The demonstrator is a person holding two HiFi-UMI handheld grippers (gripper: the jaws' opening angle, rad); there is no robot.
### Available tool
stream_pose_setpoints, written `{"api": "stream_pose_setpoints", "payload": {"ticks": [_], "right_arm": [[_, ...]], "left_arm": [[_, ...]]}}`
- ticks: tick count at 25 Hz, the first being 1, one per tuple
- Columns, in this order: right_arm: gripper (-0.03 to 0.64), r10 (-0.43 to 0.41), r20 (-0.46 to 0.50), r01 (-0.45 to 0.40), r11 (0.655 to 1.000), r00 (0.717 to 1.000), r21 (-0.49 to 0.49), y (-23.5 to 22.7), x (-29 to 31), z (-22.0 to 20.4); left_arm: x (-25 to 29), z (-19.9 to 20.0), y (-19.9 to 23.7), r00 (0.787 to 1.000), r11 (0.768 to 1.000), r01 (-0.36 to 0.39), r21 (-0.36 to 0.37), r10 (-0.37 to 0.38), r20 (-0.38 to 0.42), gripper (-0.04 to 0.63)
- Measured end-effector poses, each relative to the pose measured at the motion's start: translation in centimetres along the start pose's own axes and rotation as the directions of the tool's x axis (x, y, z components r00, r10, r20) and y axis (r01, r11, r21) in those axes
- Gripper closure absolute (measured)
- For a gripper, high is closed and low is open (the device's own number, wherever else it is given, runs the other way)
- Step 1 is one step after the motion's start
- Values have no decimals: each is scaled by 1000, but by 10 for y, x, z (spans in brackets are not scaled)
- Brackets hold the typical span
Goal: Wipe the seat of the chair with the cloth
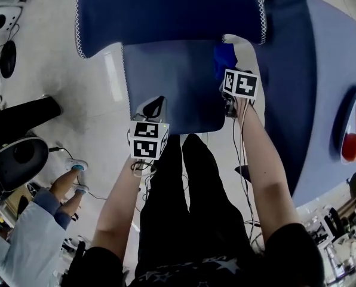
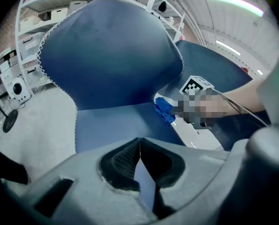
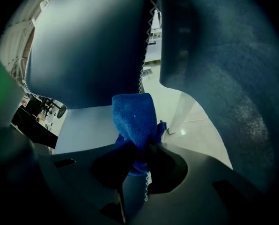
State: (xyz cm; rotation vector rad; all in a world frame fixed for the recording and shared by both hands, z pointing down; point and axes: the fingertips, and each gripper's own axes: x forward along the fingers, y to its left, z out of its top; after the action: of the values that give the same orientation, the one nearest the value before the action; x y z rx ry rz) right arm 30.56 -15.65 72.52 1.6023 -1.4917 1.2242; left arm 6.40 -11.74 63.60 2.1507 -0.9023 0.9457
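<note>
Right gripper: jaws were clamped on the bunched cloth.
Cloth: it lay at the right edge of the seat, near the backrest.
Left gripper: jaws were pressed together, empty, by the seat's front left corner.
Progress: probably early. The cloth was only at one edge and most of the seat seemed left to wipe.
</note>
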Motion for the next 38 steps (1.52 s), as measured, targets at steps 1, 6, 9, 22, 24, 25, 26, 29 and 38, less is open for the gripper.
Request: {"api": "stream_pose_setpoints", "payload": {"ticks": [1, 6, 9, 22, 24, 25, 26, 29, 38], "right_arm": [[543, 0, -4, 0, 1000, 1000, 1, -3, -1, -3], [545, 33, -8, -33, 999, 999, -1, -16, -13, -7], [545, 39, -1, -39, 999, 999, -3, -18, -26, -7], [545, 272, -44, -276, 953, 961, -122, 145, -36, -31], [543, 302, -67, -309, 940, 951, -143, 175, -33, -42], [544, 313, -76, -322, 935, 947, -150, 189, -31, -47], [543, 322, -86, -332, 931, 943, -155, 201, -28, -53], [543, 335, -107, -349, 921, 936, -172, 242, -19, -70], [543, 388, -145, -411, 890, 910, -198, 327, 1, -102]], "left_arm": [[0, 0, -3, 1000, 1000, -3, -2, 3, 3, 575], [-8, -3, -28, 999, 999, -40, -22, 40, 14, 574], [-21, -8, -37, 998, 997, -63, -42, 64, 21, 575], [-68, -39, 21, 986, 974, -157, -163, 165, 38, 575], [-72, -48, 30, 986, 973, -159, -165, 165, 24, 575], [-73, -53, 35, 986, 974, -159, -163, 164, 18, 575], [-75, -58, 39, 987, 974, -158, -164, 162, 15, 575], [-87, -74, 60, 987, 970, -154, -188, 161, 24, 575], [-104, -118, 104, 987, 958, -156, -241, 161, 3, 575]]}}
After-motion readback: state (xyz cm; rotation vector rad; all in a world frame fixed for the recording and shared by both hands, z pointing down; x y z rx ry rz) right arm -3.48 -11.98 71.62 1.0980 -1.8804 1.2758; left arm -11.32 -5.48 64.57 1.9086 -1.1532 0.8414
